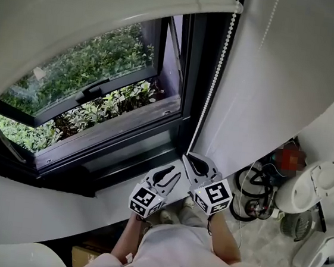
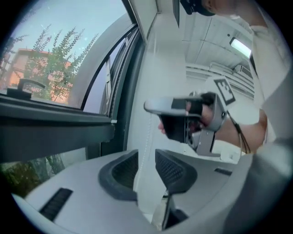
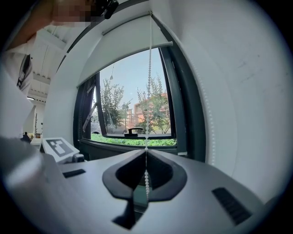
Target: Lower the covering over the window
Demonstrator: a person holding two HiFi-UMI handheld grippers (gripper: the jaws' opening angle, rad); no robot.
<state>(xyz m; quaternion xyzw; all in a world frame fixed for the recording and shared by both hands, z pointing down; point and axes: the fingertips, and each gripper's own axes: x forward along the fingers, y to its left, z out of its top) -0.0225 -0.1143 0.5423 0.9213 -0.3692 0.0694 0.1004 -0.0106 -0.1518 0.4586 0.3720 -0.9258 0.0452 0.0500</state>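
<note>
My right claw [image 3: 146, 154] is clamped on the cord [image 3: 149, 68], which hangs vertical. My left claw [image 2: 146, 153], just beside, stands open round it, ungripped.

A dark-framed window [image 1: 105, 123] with one sash tilted outward looks onto green shrubs [image 1: 98, 56], trees [image 3: 112, 103] and a reddish building [image 2: 20, 73] under a bright sky. Daylight falls across the white wall [image 1: 273, 94] beside it. Low at the right, the pale speckled floor [image 1: 262, 242] carries coiled black cables [image 1: 250, 193] and what may be white appliances [image 1: 310, 188], and a ceiling light [image 2: 240, 45] glows indoors.
</note>
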